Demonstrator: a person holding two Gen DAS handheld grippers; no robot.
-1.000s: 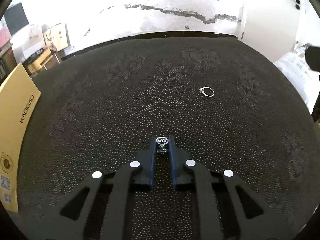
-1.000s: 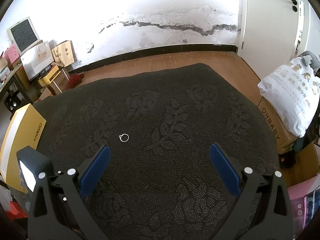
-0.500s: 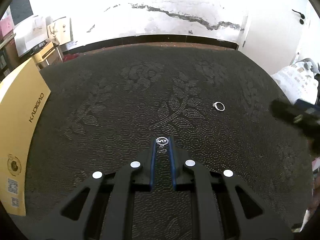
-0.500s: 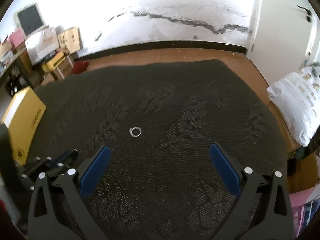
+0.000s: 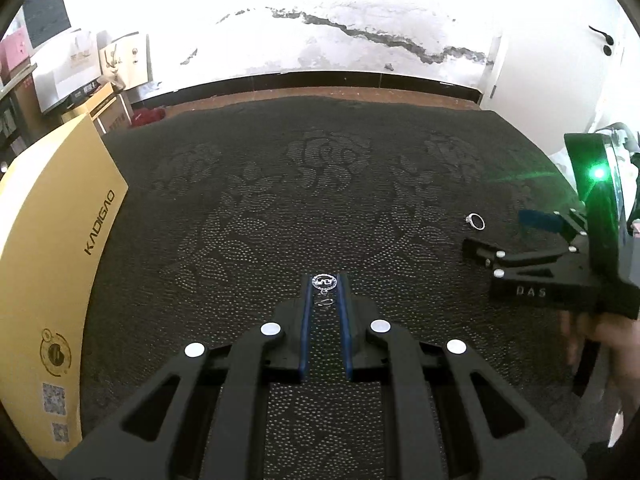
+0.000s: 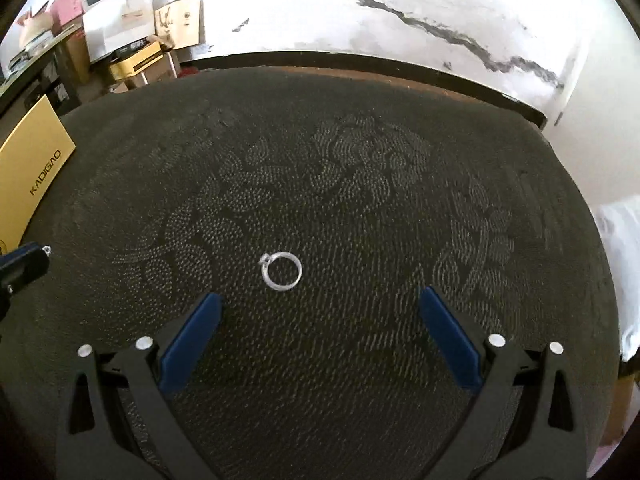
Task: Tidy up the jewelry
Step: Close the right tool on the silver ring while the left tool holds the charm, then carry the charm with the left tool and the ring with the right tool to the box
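My left gripper is shut on a small silver jewelled ring, held at its fingertips above the dark patterned cloth. A second silver ring with a small stone lies flat on the cloth; it also shows in the left wrist view. My right gripper is open, low over the cloth, with the lying ring just ahead between its blue fingertips. The right gripper also shows at the right of the left wrist view.
A yellow KADIGAO box lies along the cloth's left side, also in the right wrist view. Cartons and boxes stand by the far left wall. A white bag sits beyond the right edge.
My right gripper has moved down and forward toward the lying ring, which now looks much larger. My left gripper has lifted and drawn back, still holding its ring.
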